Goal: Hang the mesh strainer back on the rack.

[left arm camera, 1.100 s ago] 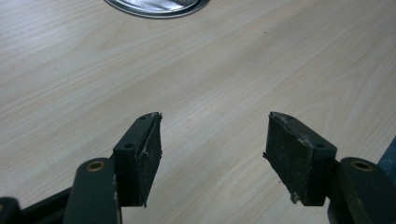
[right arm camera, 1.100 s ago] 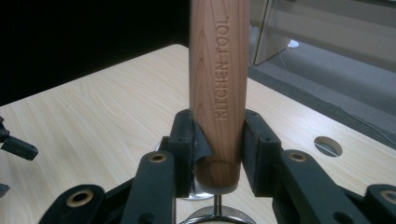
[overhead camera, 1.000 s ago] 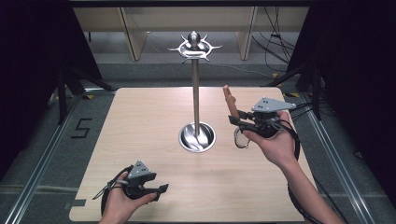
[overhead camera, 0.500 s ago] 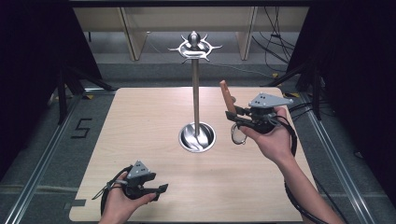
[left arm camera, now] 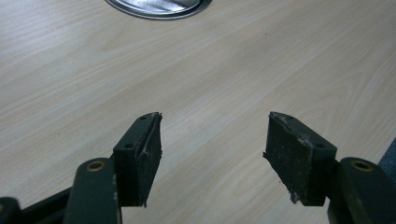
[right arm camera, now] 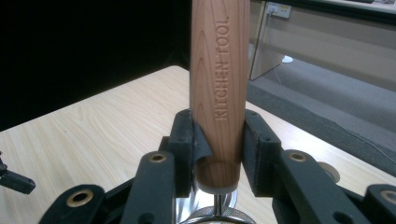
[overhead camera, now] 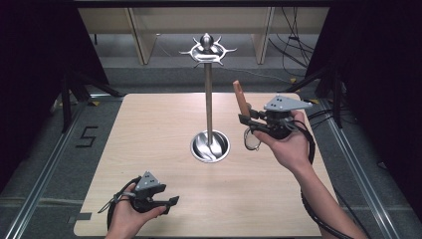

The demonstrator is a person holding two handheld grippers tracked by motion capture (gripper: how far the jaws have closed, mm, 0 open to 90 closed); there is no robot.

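Gripping wooden handle (right arm camera: pixel 218 88) near its lower end: right gripper (overhead camera: pixel 247 123), jaws part-closed, pads pressing both sides. Handle upright, raised above table (overhead camera: pixel 149 144), right of stand (overhead camera: pixel 209 99). Left gripper (left arm camera: pixel 212 154): jaws apart, nothing between, low over table near front edge.

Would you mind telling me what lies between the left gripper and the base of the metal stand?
Bare wooden table: in the left gripper view, nothing lies between the open left gripper and the stand's base.

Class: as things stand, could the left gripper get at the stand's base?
Probably yes: the left gripper rests open and empty on the table, and only bare wood lies between it and the base.
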